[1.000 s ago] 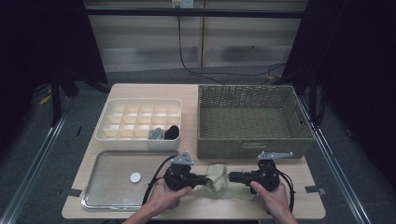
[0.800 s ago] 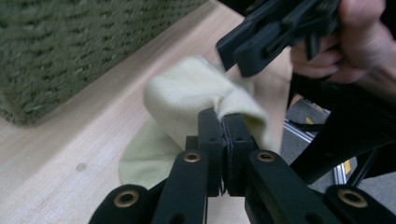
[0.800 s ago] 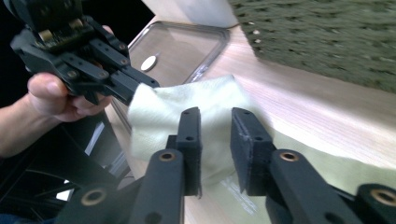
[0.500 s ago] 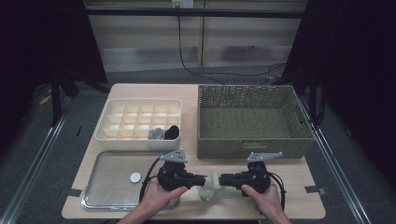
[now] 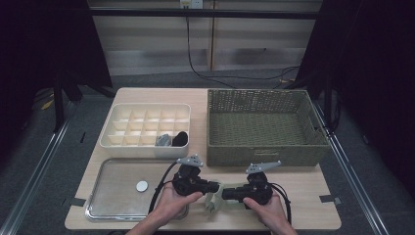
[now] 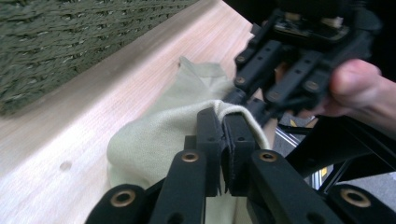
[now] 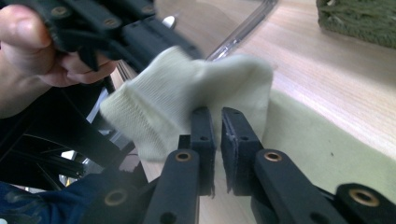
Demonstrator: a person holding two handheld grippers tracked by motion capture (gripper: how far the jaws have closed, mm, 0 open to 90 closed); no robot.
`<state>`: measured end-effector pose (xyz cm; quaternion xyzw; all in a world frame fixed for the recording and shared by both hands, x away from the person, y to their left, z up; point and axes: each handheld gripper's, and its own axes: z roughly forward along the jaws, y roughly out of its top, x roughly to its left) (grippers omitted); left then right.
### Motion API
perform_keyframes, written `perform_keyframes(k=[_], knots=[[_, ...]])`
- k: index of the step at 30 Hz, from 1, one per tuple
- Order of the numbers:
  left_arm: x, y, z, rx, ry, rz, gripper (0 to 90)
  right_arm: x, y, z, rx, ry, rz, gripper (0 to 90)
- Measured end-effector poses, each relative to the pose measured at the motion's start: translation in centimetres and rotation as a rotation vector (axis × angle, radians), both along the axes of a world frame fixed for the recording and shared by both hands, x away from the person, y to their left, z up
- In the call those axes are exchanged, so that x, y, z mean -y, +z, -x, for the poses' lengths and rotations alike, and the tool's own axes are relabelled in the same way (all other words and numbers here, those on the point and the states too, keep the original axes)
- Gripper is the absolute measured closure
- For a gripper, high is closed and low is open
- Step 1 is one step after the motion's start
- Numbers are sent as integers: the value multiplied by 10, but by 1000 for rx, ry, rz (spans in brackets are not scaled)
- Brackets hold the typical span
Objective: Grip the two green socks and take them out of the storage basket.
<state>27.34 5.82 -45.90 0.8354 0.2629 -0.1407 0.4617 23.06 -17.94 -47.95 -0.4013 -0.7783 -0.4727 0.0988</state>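
A light wooden table (image 5: 313, 188) carries a cream divided box (image 5: 147, 129) upper left, a woven basket (image 5: 262, 125) upper right, a metal tray (image 5: 115, 193) lower left, and a pale sock (image 5: 214, 201) bottom centre.

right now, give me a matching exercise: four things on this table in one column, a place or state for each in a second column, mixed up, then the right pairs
Things:
1. pale green sock
2. white disc
3. wicker basket
4. black item

Places or states:
A. lying on the metal tray
B. in a compartment of the cream divided box
C. pinched by the left tool, near the table's front edge
D. at the table's far right, nothing seen inside

Pairs: 1-C, 2-A, 3-D, 4-B
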Motion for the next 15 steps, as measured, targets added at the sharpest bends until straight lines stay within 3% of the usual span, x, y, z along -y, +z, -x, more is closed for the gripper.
perform_keyframes(k=[6, 10, 12, 15], knots=[[16, -14, -9, -47, 15, -9, 852, 13, 3, 8, 14, -26, -12, 780], [29, -19, -10, -48, 14, -18, 807, 23, 6, 17, 24, -34, -13, 758], [33, -20, -10, -22, 20, -48, 787, 29, 8, 20, 24, -56, -4, 743], [34, -23, -12, -28, 34, -40, 765, 42, 8, 23, 27, -88, 4, 718]])
